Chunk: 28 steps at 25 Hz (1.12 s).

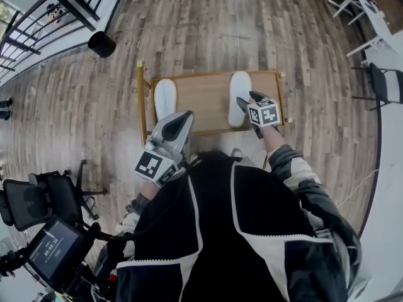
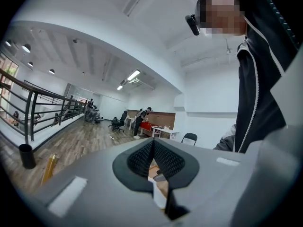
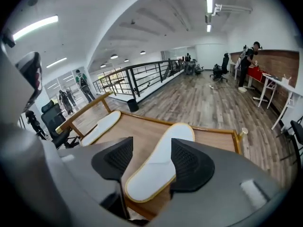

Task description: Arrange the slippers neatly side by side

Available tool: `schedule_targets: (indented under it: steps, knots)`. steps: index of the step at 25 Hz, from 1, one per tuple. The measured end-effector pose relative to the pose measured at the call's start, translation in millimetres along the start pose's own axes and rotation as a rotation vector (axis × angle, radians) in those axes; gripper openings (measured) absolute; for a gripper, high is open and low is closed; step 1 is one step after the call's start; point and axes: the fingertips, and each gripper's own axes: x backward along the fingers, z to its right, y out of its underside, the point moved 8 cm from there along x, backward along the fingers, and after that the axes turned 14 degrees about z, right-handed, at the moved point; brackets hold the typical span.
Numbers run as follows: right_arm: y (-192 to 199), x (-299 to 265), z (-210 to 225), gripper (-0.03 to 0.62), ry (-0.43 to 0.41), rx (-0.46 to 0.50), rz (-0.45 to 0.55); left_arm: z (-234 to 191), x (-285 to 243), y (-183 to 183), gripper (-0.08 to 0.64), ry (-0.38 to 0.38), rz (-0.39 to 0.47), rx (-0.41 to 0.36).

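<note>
Two white slippers to report, both lying flat on the wooden worktop (image 1: 204, 90), toes aimed at the far edge. Got the left slipper (image 1: 165, 98) parked by the worktop's left edge and the right slipper (image 1: 239, 107) over toward the right edge, so well apart, with plenty of bare wood between them. Looking along the right gripper (image 3: 149, 162): jaws spread wide, one on either side of the right slipper's heel half, pads not squeezing it, heel end close to the near edge. From the head view, hanging low over that slipper by the near right corner. As for the left gripper (image 1: 178, 123): jaws pressed tight together, nothing pinched, tipped upward so its own camera mostly gets the room and ceiling. Sitting over the near edge, just beside the left slipper's heel end; can't tell whether touching. Also spotting a black bin (image 1: 101, 44) on the plank floor (image 1: 252, 30), off beyond the worktop's far left corner.
</note>
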Motion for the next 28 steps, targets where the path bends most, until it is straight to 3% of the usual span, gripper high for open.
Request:
schedule_targets:
  steps: [7, 10, 14, 15, 16, 24, 28]
  knots:
    - [38, -48, 39, 0.241, 0.09, -0.045, -0.221, 1, 3, -1, 0.018, -0.002, 0.014, 0.018]
    - [46, -63, 57, 0.235, 0.111, -0.115, -0.273, 2, 2, -5, 0.018, -0.021, 0.028, 0.018]
    - [51, -71, 61, 0.186, 0.119, -0.185, -0.273, -2, 11, -1, 0.018, -0.061, 0.0, 0.038]
    - [53, -72, 61, 0.132, 0.117, -0.195, -0.272, -3, 13, -1, 0.018, -0.067, 0.001, 0.047]
    - [53, -73, 61, 0.031, 0.114, -0.206, -0.271, -4, 14, -1, 0.018, -0.073, 0.002, 0.047]
    - [50, -74, 64, 0.028, 0.105, -0.269, -0.223, -8, 15, 1, 0.018, -0.086, -0.003, 0.029]
    - [38, -61, 51, 0.028, 0.077, -0.276, -0.158, -6, 9, -3, 0.018, -0.059, 0.046, 0.036]
